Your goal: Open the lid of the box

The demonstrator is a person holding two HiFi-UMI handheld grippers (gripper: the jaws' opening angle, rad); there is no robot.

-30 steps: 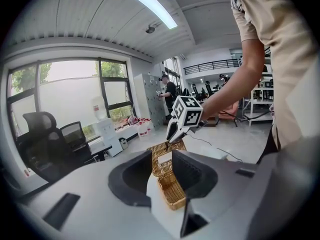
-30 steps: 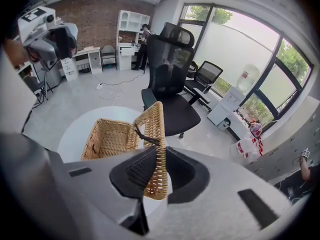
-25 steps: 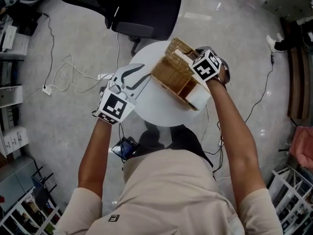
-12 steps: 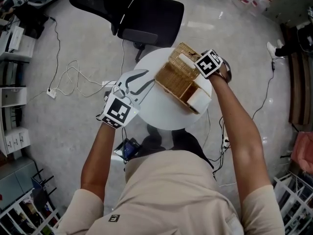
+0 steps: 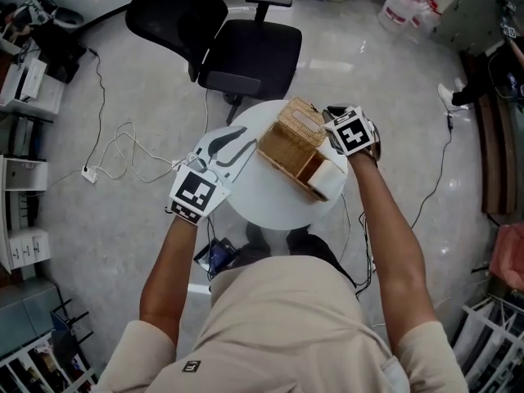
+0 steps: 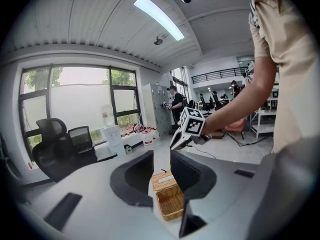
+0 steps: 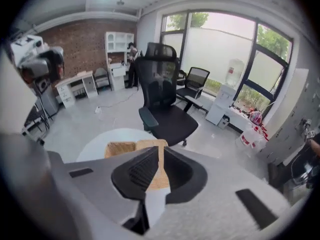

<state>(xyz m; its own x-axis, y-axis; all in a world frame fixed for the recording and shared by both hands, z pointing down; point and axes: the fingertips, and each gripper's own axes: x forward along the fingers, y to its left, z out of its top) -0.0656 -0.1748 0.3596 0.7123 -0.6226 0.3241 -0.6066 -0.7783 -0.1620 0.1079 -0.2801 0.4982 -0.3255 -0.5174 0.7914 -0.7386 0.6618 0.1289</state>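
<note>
Box [image 5: 299, 142] sits at the table's [image 5: 262, 195] right edge; left part bare. Left tongs [image 6: 162, 155] spread, right tongs [image 7: 160, 151] barely apart, both just narrowed, empty.

In the right gripper view the grey body and the fingers of the right gripper [image 7: 157, 151] cover most of the woven wicker box [image 7: 119, 149] and the near part of the round white bench [image 7: 95, 139]. These fingers have just been closing to a narrow slit. Only a strip of the wicker lid [image 7: 150, 143] shows through it, beyond the tips and not held. In the head view the marker cube [image 5: 354, 131] hides these fingers. The left gripper [image 6: 161, 159] has also just been closing, with nothing between its fingers, and it hides part of the box. The white thing [image 5: 329, 176] in the box's open compartment is unclear. The people [image 6: 176, 100] at the far wall are too small to tell.
</note>
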